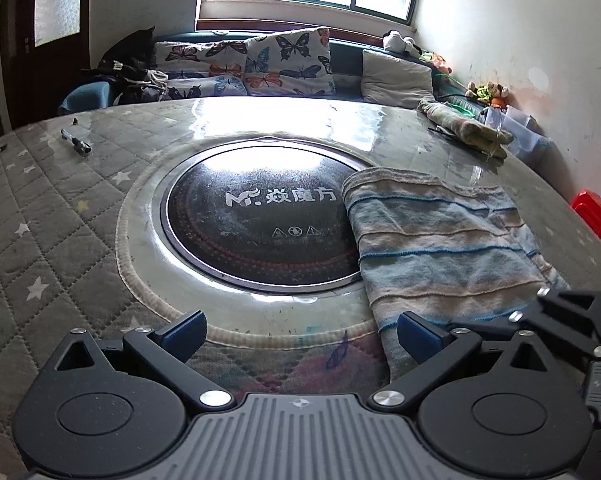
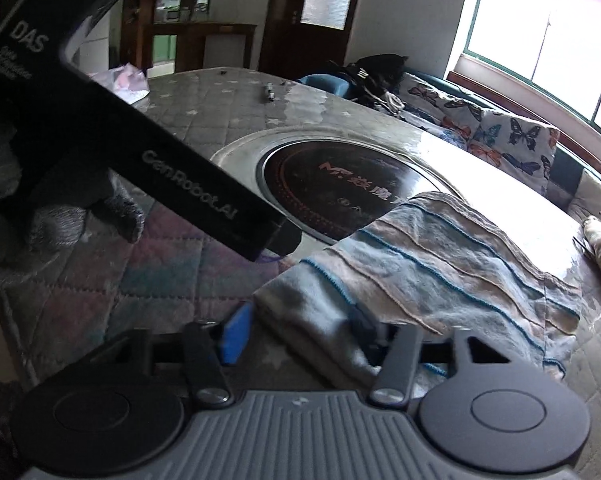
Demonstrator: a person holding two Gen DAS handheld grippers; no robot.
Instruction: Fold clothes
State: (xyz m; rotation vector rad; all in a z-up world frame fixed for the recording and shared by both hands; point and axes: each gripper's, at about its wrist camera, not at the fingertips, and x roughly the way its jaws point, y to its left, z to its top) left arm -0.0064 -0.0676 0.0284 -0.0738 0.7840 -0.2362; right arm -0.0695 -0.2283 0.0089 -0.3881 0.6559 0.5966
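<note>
While your right gripper straddles the near left corner of the striped cloth, push in until both pads have fabric between them, then clamp through every layer before lifting. Its jaws are part closed; the cloth's rolled edge lies between them and drapes over the right finger, though I cannot tell that the pads press it yet. Your left gripper stands wide open and empty, the cloth's near edge just beside its right pad. That cloth lies on the table, right of the dark round heater plate.
</note>
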